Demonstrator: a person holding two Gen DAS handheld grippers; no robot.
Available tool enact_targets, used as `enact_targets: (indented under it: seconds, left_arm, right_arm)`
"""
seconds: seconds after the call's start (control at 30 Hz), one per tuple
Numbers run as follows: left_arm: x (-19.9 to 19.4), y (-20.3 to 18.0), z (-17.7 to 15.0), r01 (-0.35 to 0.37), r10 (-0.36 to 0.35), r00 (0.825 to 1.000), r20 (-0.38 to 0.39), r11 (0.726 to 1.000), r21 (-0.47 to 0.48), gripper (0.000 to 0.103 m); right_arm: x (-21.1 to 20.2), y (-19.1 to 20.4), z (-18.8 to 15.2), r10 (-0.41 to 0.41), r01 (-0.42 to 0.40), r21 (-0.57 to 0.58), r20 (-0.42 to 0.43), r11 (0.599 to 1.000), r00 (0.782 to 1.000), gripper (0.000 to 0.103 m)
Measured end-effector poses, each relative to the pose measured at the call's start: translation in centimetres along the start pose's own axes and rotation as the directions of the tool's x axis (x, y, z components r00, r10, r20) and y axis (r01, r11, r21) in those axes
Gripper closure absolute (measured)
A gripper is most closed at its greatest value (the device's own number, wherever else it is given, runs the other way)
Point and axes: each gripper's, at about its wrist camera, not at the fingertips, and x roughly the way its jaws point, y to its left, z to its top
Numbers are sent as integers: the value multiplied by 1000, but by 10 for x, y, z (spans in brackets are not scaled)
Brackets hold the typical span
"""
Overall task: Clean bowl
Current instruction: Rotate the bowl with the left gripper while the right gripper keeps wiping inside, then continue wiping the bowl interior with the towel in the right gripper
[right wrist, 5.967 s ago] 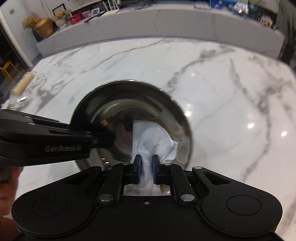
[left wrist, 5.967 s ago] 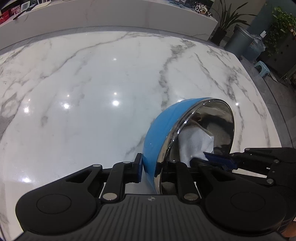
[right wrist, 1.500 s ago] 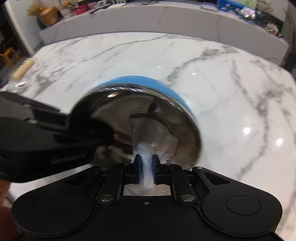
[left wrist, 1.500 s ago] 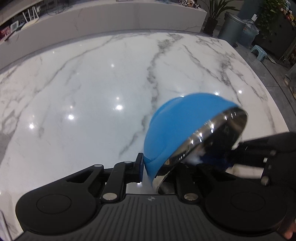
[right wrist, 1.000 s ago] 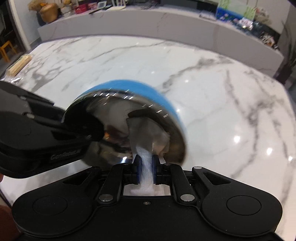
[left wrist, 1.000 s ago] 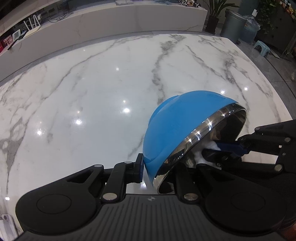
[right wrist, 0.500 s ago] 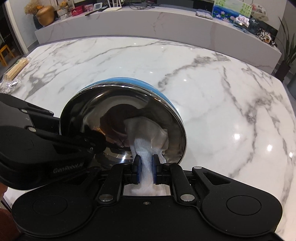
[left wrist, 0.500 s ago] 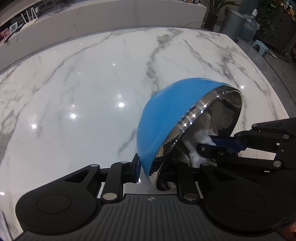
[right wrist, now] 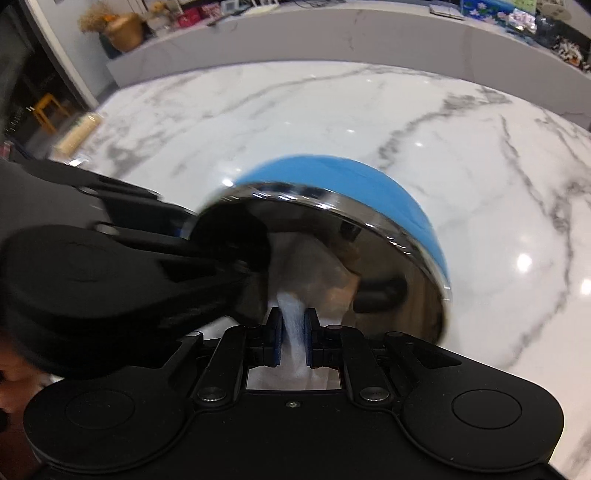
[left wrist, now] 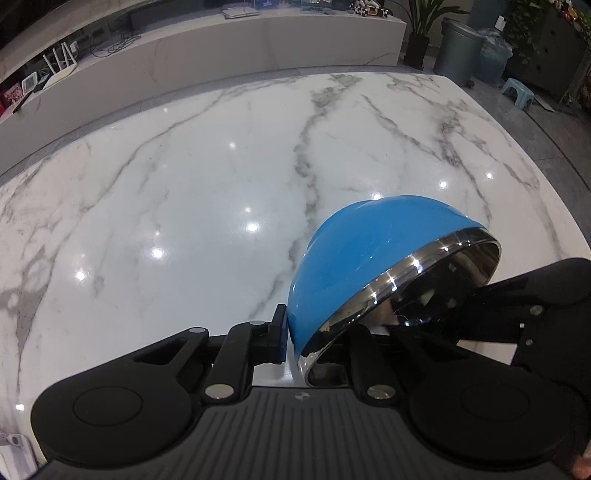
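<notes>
The wiping step is in hand: the left tongs (left wrist: 291, 341) clamp the rim of the blue-skinned, mirror-steel bowl (left wrist: 369, 254), tipped above the white marble bench (left wrist: 184, 192) toward its right edge. The right tongs (right wrist: 293, 341) pinch a white paper towel (right wrist: 295, 314) against the inside. Next, I judge, the towel must sweep the unwiped wall while the rim grip holds.

Table: white marble top (left wrist: 192, 192) with grey veins, glossy, dotted with light reflections.
Counter: long pale ledge (left wrist: 258, 40) along the 12 o'clock edge.
Bin: grey, round (left wrist: 458, 50), at 1 o'clock on the floor.
Plant: potted (left wrist: 421, 33), just left of the bin.
Stool: small, light blue (left wrist: 519, 94), at 2 o'clock.
Vase: golden, with dried stems (right wrist: 123, 27), at 10 o'clock in the right wrist view.
</notes>
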Motion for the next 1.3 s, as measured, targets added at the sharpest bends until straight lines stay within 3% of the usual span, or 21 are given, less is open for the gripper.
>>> enact_targets:
  seconds: [0.2,0.3,0.77,0.97,1.3]
  left_arm:
    - [2,0,0,-12,12,1000,-4,1000,8,92]
    - [2,0,0,-11,11,1000,-3,1000,6,92]
    - [17,7,0,36,-38,998,-41,998,-59,85]
    - [12,14,1,81,-84,996,-21,991,-111,92]
    - [8,21,7,62,-63,998,-3,988,-143,94]
  right_arm:
    - [-6,1,0,-140,142,-49,32,989,990,94]
    - [-9,-2,-1,-157,159,-38,49,986,986,94]
    - [-8,-9,2,-167,168,-11,63,986,984,94]
    - [-9,-8,2,-174,175,-11,61,984,983,94]
    - [-23,-9,5,-146,144,31,109,989,983,94]
